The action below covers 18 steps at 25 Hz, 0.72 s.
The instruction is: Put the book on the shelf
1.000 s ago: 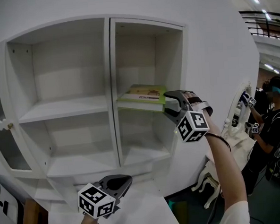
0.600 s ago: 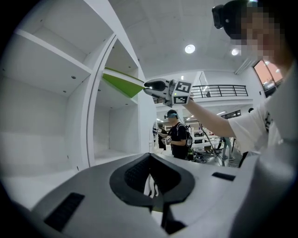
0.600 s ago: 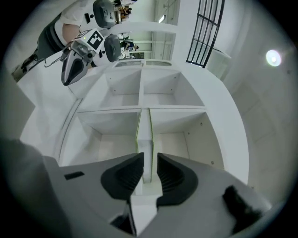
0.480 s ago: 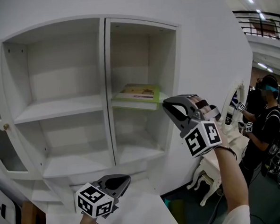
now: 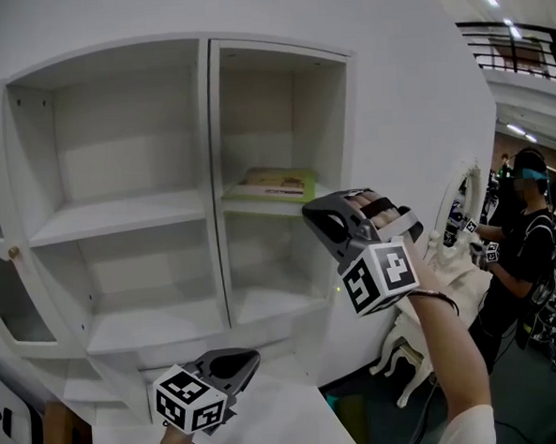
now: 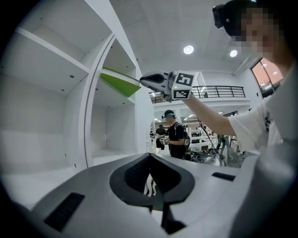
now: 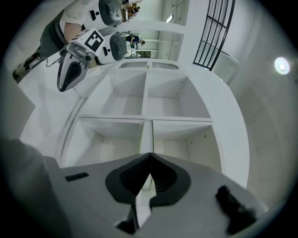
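Observation:
The green-covered book (image 5: 276,184) lies flat on the middle board of the white shelf unit's (image 5: 211,173) right column. From the left gripper view, only the book's green edge (image 6: 120,82) shows. My right gripper (image 5: 317,221) hangs in the air in front of that column, a little below and to the right of the book and apart from it. Its jaws are shut with nothing between them (image 7: 150,155). My left gripper (image 5: 240,362) sits low in front of the shelf unit's base, jaws shut and empty (image 6: 150,155).
The other shelf compartments hold nothing. A glass-fronted cabinet door (image 5: 2,280) stands at the far left. A white surface (image 5: 272,423) lies below my left gripper. To the right are a white ornate chair (image 5: 446,281) and a person (image 5: 528,239) holding grippers.
My right gripper has let go of the book and drawn back from the shelf toward me, and its jaws have closed. The book stays on the board. The left gripper has hardly moved.

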Motion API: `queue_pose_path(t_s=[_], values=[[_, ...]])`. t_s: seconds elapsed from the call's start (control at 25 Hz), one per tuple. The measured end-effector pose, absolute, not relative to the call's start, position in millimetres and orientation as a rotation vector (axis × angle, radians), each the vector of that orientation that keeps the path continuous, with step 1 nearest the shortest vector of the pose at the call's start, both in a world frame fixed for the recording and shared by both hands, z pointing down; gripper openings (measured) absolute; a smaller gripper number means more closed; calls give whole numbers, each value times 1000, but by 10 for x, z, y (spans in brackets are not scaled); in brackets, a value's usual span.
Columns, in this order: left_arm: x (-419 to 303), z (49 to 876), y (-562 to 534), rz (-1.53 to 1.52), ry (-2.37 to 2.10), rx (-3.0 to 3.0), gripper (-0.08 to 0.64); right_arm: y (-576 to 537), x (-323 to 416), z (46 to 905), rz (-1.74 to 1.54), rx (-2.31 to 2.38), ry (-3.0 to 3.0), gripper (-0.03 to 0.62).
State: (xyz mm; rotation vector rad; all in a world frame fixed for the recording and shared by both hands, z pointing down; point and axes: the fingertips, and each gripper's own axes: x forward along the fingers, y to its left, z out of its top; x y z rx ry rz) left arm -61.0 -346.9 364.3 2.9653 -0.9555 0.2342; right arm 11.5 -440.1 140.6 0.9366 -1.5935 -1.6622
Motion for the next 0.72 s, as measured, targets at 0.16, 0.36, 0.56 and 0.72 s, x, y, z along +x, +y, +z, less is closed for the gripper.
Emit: queue_pose_path(t_s=[0.16,0.36,0.56,0.72], values=[[-714,3645,-3462,231,-976,2954,8,-4570,25,1399,-1629,948,-1577,12],[-836,3629,-3459,232,-1002,2947,8,-4874,22,1378,-1565,987,-1570,12],[-937,3644,-3444,229,-1024,2933,8,-5121,50,1416,-1501,1005,-1583,12],[-991,3657,-3421,232,-1028,2928,8,-5046,71,1397,-1510,1023,-1590,12]])
